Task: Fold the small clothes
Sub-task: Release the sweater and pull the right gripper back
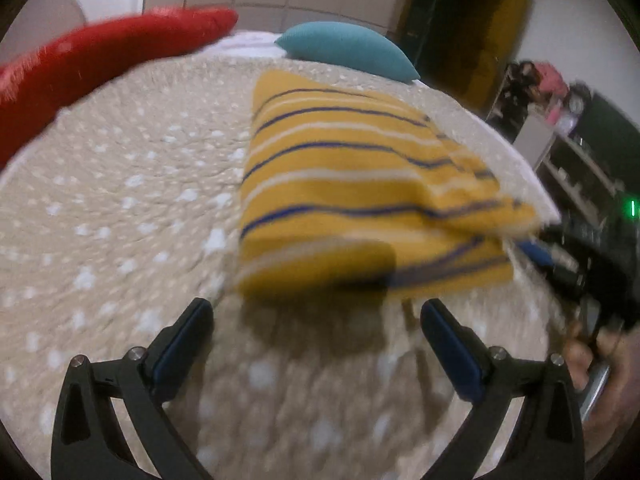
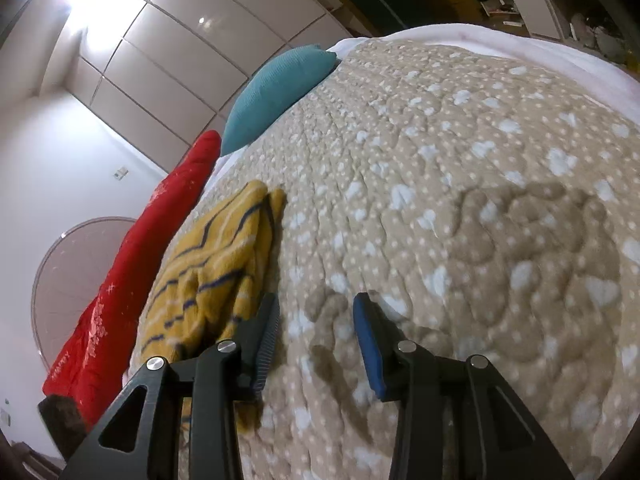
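A yellow garment with blue and white stripes (image 1: 352, 184) lies folded on the beige dotted bedspread (image 1: 120, 200). My left gripper (image 1: 316, 316) is open and empty, just short of the garment's near edge. In the right wrist view the same garment (image 2: 216, 264) lies left of my right gripper (image 2: 316, 312), which is open and empty above the bedspread (image 2: 460, 184). Its left finger (image 2: 266, 328) is close beside the garment's edge. The right gripper's black body (image 1: 592, 272) shows at the left wrist view's right edge, beside the garment.
A red cushion (image 1: 92, 68) and a teal cushion (image 1: 352, 50) lie at the bed's far end; both show in the right wrist view, the red cushion (image 2: 132, 280) and the teal cushion (image 2: 276, 92). Shelves with clutter (image 1: 560, 120) stand past the bed's right edge.
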Demonstrator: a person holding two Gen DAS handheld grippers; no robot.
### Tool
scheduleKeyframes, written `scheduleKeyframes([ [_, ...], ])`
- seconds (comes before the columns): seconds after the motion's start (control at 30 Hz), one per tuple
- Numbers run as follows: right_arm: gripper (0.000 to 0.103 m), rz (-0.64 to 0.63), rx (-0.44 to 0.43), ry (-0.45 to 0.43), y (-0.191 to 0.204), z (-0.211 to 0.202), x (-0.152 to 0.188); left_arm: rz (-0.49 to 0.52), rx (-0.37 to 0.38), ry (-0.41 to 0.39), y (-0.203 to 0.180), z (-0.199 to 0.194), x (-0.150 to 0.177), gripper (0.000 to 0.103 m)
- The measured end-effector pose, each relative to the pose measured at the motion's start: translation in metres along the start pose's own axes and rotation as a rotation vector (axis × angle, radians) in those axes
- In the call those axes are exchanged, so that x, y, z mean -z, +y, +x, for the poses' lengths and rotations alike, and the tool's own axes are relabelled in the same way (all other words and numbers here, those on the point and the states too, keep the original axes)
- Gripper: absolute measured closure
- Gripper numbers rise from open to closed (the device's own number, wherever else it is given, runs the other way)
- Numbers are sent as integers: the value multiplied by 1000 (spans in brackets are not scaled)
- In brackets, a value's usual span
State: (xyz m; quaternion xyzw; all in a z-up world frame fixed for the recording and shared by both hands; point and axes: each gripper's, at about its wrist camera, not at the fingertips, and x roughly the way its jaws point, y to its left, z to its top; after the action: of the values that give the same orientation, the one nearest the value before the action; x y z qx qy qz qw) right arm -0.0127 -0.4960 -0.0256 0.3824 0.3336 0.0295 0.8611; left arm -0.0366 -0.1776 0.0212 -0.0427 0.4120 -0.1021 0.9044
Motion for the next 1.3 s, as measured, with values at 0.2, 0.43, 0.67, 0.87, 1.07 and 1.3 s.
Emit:
scheduleKeyframes([
  [0.2, 60, -51, 58, 15, 10, -8, 13, 110, -82, -27, -15, -12, 37, 0],
  [0.43, 57, -151, 89, -3, 20, -33, 50, 102, -90, -28, -16, -13, 44, 0],
  [0.67, 50, -287, 181, -41, 35, -52, 86, 121, -97, 3, -20, -6, 34, 0],
  [0.87, 36, -246, 177, -52, 38, -54, 90, 117, -98, -8, -20, -6, 36, 0],
  [1.07, 18, -256, 125, 21, 43, -50, 85, 102, -56, -22, -14, -37, 41, 0],
  [1.3, 17, -324, 220, 42, 60, -57, 95, 89, -155, -327, -16, -124, 30, 0],
])
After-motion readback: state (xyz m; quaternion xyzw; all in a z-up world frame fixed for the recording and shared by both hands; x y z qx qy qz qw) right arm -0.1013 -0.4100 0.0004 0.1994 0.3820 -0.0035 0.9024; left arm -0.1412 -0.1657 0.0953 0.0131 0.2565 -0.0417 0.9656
